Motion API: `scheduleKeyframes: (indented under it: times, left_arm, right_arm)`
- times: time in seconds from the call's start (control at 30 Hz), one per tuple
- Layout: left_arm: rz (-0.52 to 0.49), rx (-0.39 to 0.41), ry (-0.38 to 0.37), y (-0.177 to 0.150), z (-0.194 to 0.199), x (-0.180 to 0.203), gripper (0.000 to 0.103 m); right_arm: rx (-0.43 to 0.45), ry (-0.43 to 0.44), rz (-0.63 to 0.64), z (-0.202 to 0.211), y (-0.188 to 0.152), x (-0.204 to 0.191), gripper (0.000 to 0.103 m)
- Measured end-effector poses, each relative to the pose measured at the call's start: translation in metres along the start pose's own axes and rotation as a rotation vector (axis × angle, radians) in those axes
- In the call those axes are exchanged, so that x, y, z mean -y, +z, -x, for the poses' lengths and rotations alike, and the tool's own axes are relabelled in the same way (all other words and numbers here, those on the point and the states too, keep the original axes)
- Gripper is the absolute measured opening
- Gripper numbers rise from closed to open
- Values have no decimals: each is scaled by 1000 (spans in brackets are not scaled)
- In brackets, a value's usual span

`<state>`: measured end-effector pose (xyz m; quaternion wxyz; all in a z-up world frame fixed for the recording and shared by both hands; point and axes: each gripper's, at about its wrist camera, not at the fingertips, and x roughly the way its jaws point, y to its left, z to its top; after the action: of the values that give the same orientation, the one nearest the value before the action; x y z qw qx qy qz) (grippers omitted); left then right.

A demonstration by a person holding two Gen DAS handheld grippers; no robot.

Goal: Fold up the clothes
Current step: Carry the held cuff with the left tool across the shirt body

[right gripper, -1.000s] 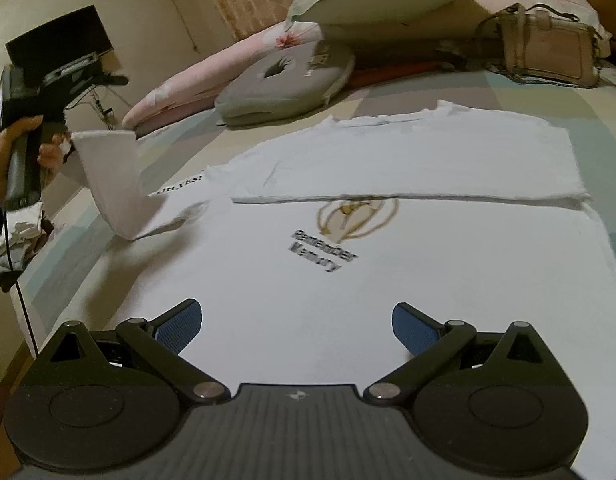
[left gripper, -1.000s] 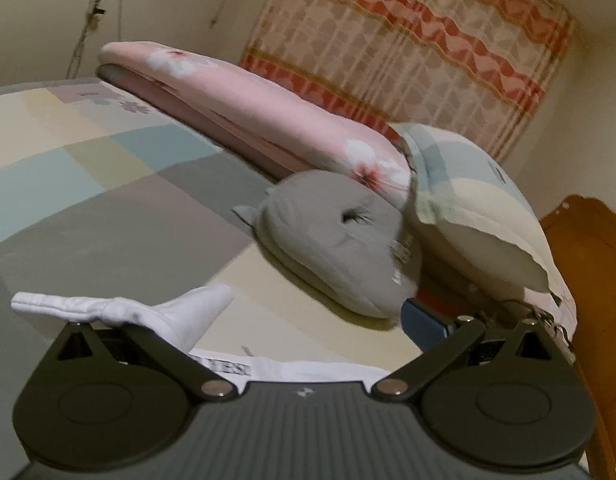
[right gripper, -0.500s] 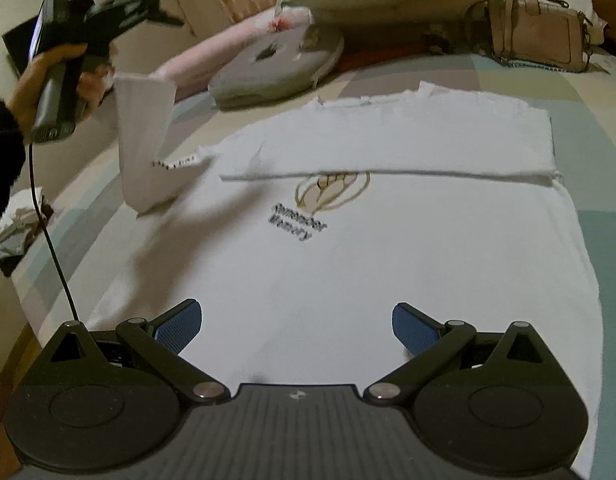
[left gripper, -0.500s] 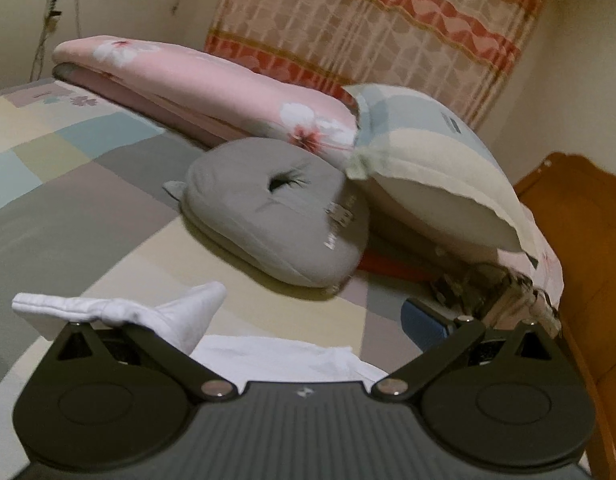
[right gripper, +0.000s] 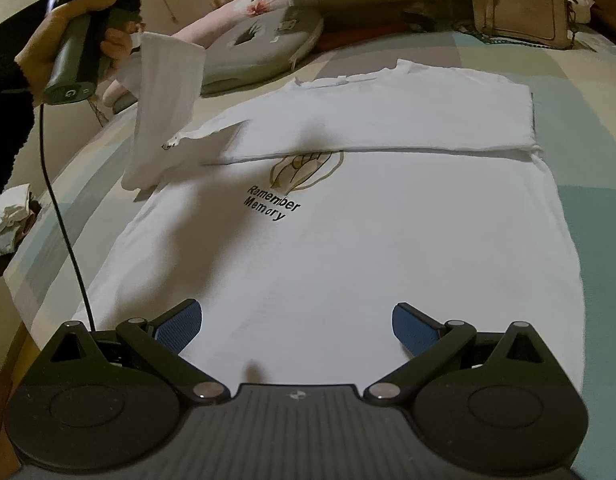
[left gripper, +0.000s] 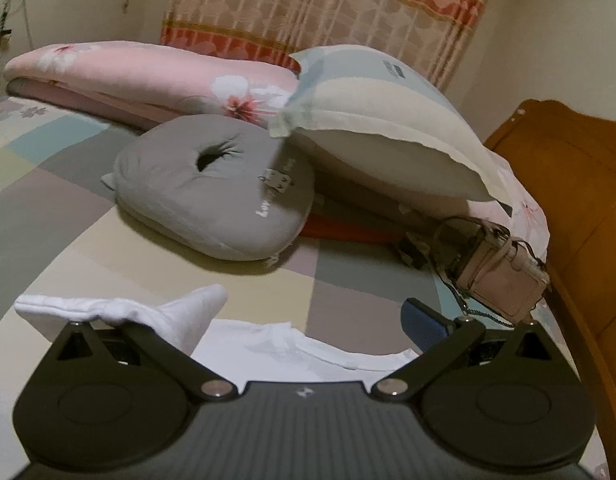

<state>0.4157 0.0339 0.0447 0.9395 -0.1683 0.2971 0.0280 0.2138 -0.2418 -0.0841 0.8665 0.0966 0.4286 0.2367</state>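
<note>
A white T-shirt [right gripper: 368, 240] printed "Remember Memory" lies flat on the bed, its far side folded in over the chest. One sleeve [right gripper: 163, 92] is lifted off the bed at the left and hangs from the left gripper's handle [right gripper: 73, 60], which a hand [right gripper: 67, 12] holds. In the left wrist view that sleeve [left gripper: 179, 312] drapes over the left finger and hides it. My left gripper [left gripper: 303, 320] has its jaws wide apart, above the shirt's collar edge [left gripper: 267, 348]. My right gripper [right gripper: 295, 320] hovers open over the shirt's near part, nothing between its pads.
A grey ring cushion [left gripper: 211, 196], a pale pillow [left gripper: 388, 120] and a pink floral quilt [left gripper: 127, 76] lie beyond the shirt. A beige handbag [left gripper: 496, 280] sits by the wooden headboard [left gripper: 568, 200]. A small heap of clothes [right gripper: 7, 220] lies at the bed's left edge. A black cable [right gripper: 63, 220] hangs there.
The left gripper has carried the raised sleeve higher and inward over the shirt, turning toward the headboard. The right gripper has stayed open, edging a little closer to the shirt.
</note>
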Motion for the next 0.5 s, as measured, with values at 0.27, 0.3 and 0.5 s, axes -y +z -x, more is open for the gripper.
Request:
scheduleKeyframes:
  times: [0.27,0.3,0.5]
  left_arm:
    - [-75,-38,-23,-7,-19,41,102]
    - [-87,-42,-26,-8,-22,47,102]
    - [-152,-63,-38,-15,-34,76,102]
  right_arm:
    - [12,-6,-16,6,1,5,103]
    - [14,-7,-18,6,1,6,103]
    - [25,-11,-29,11,1,10,103]
